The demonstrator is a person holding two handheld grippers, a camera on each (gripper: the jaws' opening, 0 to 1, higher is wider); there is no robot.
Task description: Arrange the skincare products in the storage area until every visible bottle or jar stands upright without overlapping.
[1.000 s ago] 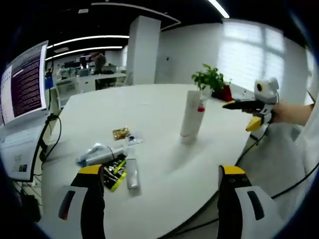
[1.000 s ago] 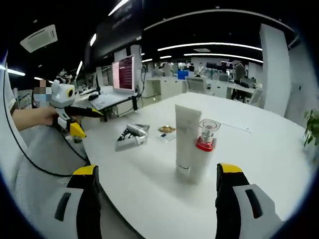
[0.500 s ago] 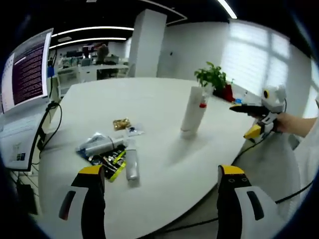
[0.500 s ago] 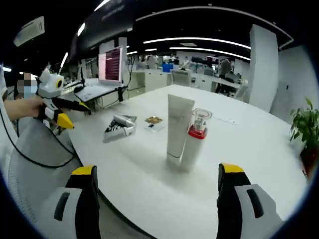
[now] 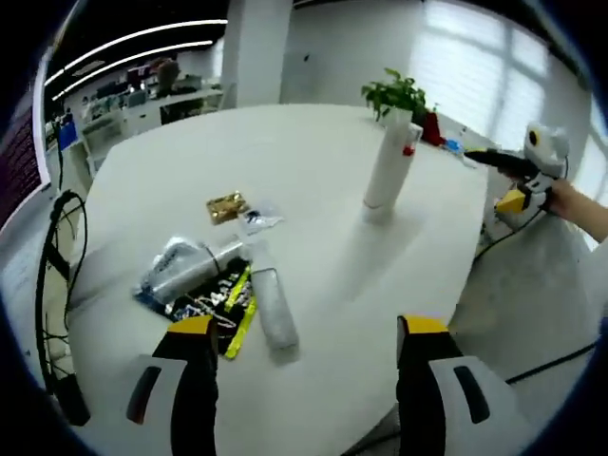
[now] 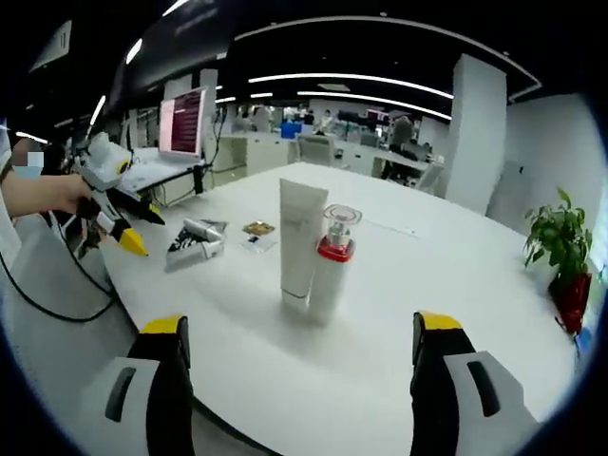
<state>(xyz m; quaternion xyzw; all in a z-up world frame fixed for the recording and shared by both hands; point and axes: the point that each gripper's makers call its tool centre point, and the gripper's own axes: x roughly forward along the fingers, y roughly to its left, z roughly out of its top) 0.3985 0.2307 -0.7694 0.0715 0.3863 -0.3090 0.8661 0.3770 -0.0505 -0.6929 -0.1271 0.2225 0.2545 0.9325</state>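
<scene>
A white tube (image 5: 384, 171) stands upright on the round white table (image 5: 323, 256), with a red-collared bottle (image 5: 408, 152) right behind it. In the right gripper view the tube (image 6: 299, 242) and the clear-capped bottle (image 6: 332, 262) stand side by side. Near the table's edge lie a silver tube (image 5: 190, 268), a pale tube (image 5: 272, 306) and a dark packet (image 5: 211, 302); that pile (image 6: 195, 237) lies flat. My left gripper (image 5: 304, 380) is open just short of the lying items. My right gripper (image 6: 304, 380) is open and empty, well short of the upright pair.
A gold sachet (image 5: 226, 204) and a small clear sachet (image 5: 257, 220) lie beyond the pile. A potted plant (image 5: 395, 93) stands at the far edge. A hand holds the right gripper (image 5: 518, 176) off the table's side. A monitor (image 6: 180, 123) stands behind, and cables (image 5: 52, 285) hang nearby.
The left gripper's view has come closer and tipped down over the lying tubes. The right gripper's view has drifted so the upright pair sits further left. Nothing on the table has moved.
</scene>
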